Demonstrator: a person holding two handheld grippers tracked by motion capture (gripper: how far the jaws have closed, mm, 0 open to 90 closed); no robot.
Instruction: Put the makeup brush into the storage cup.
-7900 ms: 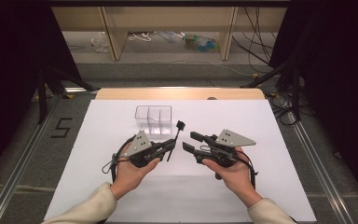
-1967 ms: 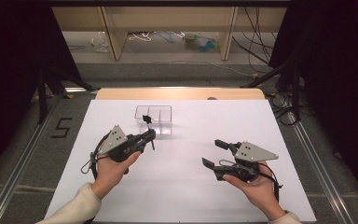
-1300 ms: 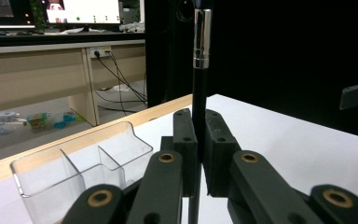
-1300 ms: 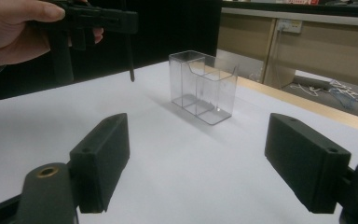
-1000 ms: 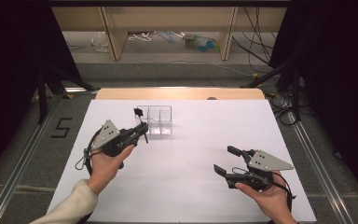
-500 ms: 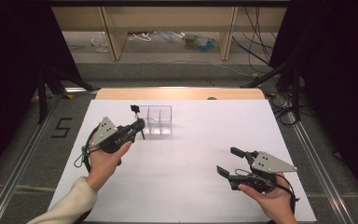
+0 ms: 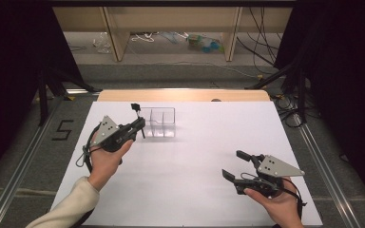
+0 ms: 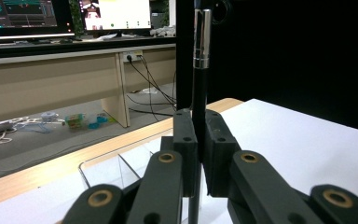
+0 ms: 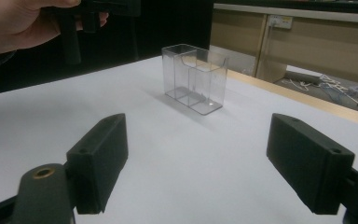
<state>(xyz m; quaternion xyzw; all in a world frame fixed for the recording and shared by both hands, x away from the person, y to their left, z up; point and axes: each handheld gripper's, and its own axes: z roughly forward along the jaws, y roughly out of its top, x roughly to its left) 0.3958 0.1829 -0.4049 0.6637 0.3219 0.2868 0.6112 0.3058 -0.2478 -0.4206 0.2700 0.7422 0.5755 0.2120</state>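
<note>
Your left gripper (image 7: 140, 126) clamps the brush (image 8: 200, 84) upright, just left of the box (image 7: 163, 122) near the table's far edge; right gripper (image 7: 240, 167) gapes, empty.

One marking reads clearly: a black numeral 5 (image 7: 62, 129) on the grey floor just off the tabletop's left edge; the monitors (image 8: 21, 17) far behind carry on-screen text, but it's too small to read

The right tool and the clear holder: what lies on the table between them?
Nothing: between the right tool and the clear holder lies bare white table, as the high view shows.
</note>
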